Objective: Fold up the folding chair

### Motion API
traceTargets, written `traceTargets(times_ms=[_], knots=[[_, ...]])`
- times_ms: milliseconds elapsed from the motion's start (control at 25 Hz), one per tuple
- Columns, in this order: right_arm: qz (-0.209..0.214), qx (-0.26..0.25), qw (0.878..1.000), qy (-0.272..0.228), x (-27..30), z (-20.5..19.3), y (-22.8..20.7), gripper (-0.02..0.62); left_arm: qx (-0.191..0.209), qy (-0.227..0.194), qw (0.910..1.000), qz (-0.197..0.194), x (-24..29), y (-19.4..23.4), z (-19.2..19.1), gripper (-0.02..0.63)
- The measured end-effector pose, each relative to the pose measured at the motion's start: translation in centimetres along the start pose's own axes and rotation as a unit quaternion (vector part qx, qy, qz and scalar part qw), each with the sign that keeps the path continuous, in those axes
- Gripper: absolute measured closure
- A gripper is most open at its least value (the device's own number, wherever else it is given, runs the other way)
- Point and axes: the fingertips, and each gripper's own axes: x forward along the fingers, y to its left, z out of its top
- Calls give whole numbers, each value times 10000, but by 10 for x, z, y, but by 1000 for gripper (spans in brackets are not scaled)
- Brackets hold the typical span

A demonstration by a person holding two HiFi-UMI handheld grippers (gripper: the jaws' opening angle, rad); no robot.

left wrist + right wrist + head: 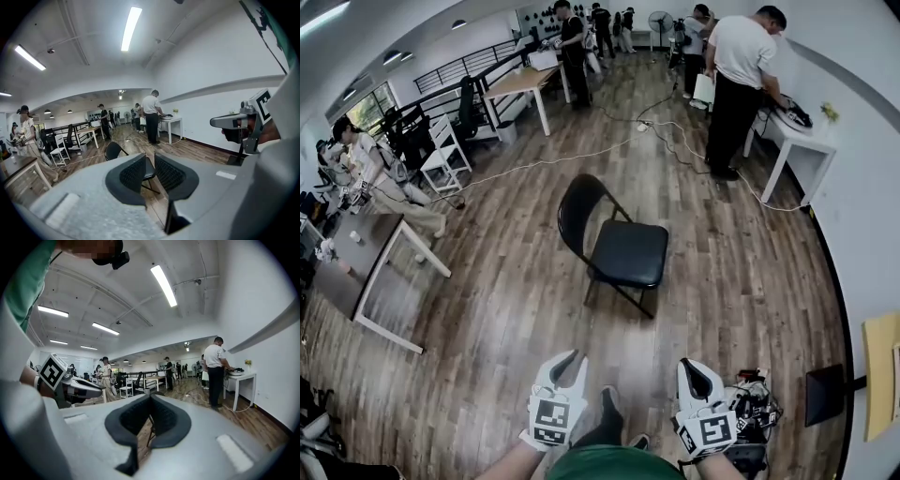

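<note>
The black folding chair [619,246] stands unfolded on the wooden floor, about a step ahead of me, its backrest toward the left. Both grippers hang low in front of my body, well short of the chair and touching nothing. My left gripper [571,358] is shut and empty; in the left gripper view the chair [114,150] shows just beyond its closed jaws [150,161]. The right gripper [695,367] is shut and empty too, and only a chair leg [150,428] shows below its tips [150,398].
A white table [394,281] stands at the left and another [795,141] at the right wall, where a person [736,84] stands. Cables [581,155] run across the floor behind the chair. A heap of gear [752,403] lies by my right foot. Several people are further back.
</note>
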Motion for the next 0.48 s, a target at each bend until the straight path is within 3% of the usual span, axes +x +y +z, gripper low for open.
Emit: traceTargets(times_ms=[480], knots=[[-390, 116, 9980, 475, 135, 3, -42, 592, -389, -85, 9982, -452, 138, 87, 20, 538]])
